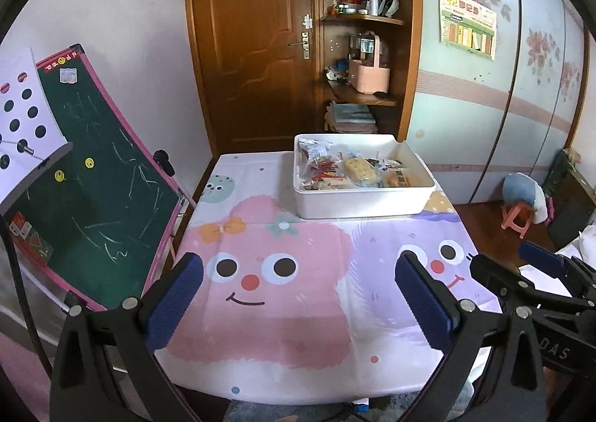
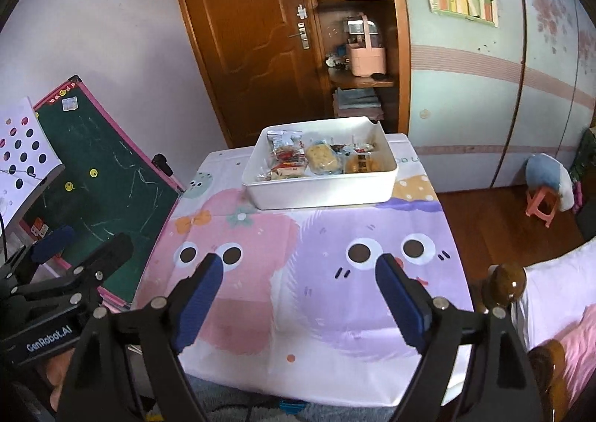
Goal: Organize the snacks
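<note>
A white rectangular bin (image 1: 357, 203) stands at the far side of the table and holds several wrapped snacks (image 1: 357, 169). It also shows in the right wrist view (image 2: 320, 192), with the snacks (image 2: 322, 157) inside. My left gripper (image 1: 298, 265) is open and empty, hovering over the near part of the table. My right gripper (image 2: 298, 265) is open and empty beside it, also well short of the bin. The right gripper shows at the right edge of the left wrist view (image 1: 521, 265); the left gripper shows at the left edge of the right wrist view (image 2: 82, 243).
The table wears a pink and purple cartoon cloth (image 1: 283, 295). A green chalkboard with a pink frame (image 1: 93, 176) leans at the left. A wooden door (image 1: 253, 42) and shelves (image 1: 365, 49) stand behind. A pink stool (image 2: 542, 208) is on the floor at the right.
</note>
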The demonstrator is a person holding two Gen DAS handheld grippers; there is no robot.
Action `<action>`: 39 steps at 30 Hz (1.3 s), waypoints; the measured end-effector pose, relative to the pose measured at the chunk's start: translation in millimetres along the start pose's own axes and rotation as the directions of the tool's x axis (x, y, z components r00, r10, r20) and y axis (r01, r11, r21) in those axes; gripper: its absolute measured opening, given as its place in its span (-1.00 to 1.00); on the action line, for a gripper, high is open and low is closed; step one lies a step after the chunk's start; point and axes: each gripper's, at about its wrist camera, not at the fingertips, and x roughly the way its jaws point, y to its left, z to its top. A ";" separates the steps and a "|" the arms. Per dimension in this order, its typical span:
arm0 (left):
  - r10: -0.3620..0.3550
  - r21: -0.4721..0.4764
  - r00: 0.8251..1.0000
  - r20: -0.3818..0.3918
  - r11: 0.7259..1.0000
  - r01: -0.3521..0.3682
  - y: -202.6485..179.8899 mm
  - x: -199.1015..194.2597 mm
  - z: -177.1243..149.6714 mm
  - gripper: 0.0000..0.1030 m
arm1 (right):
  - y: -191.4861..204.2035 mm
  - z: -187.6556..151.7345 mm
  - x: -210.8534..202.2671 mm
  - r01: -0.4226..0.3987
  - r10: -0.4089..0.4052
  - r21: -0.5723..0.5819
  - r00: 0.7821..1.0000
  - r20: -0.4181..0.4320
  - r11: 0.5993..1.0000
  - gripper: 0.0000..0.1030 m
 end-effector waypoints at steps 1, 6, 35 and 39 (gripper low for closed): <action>0.000 -0.001 1.000 -0.001 1.000 0.000 0.0 0.2 -1.5 0.99 | 0.3 -1.4 -1.6 0.006 -0.006 -0.005 1.000 0.005 1.000 0.64; -0.014 -0.012 0.999 -0.031 1.000 0.013 0.8 10.0 -4.1 0.99 | 2.9 -4.5 -7.3 0.025 -0.024 -0.040 0.999 0.037 0.999 0.65; 0.018 -0.015 0.984 -0.177 1.000 -0.021 -2.3 65.1 -8.0 0.99 | -2.7 -10.8 37.7 0.002 -0.004 -0.035 0.997 -0.078 0.999 0.65; 0.018 -0.014 0.983 -0.182 1.000 -0.021 -0.6 67.9 -7.5 0.99 | -2.1 -10.1 39.9 0.005 -0.008 -0.036 0.997 -0.083 0.999 0.65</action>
